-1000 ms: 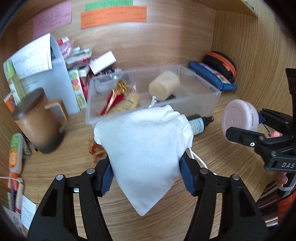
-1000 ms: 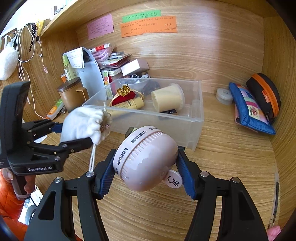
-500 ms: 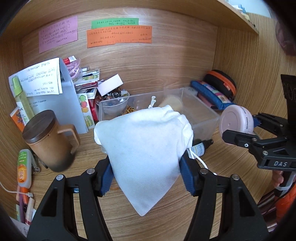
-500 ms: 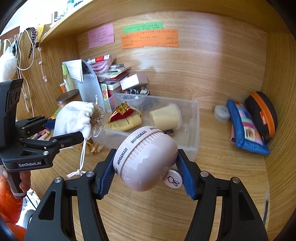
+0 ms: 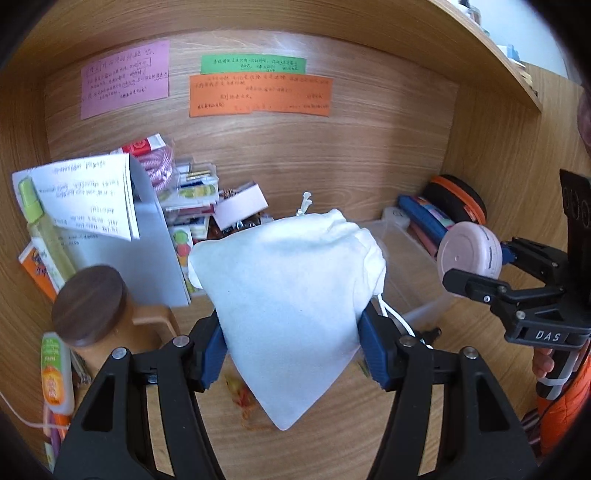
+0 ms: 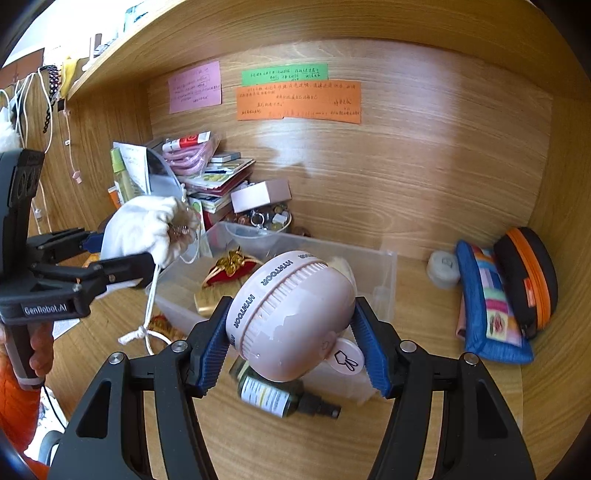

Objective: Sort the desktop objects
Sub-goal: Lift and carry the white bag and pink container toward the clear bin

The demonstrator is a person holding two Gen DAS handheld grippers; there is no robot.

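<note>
Pouch-first order suits: left gripper (image 5: 291, 347) clamps the white drawstring pouch (image 5: 288, 295) above the clear bin's (image 6: 384, 273) left end; right gripper (image 6: 290, 350) clamps the pink round device (image 6: 291, 317) over its front wall. Lower each inside before releasing.

This is a personal study nook at home or in a dormitory: a wooden bench (image 6: 424, 424) walled in by wood panels, with a shelf (image 6: 258, 22) overhead. Pink, green and orange handwritten notes (image 6: 298, 101) are stuck to the back panel. A lidded mug (image 5: 92, 306), stacked booklets and boxes (image 6: 218, 177), pencil cases (image 6: 491, 302) and a clear storage bin (image 6: 384, 273) crowd the bench, and cables (image 6: 22, 99) hang at the left.
</note>
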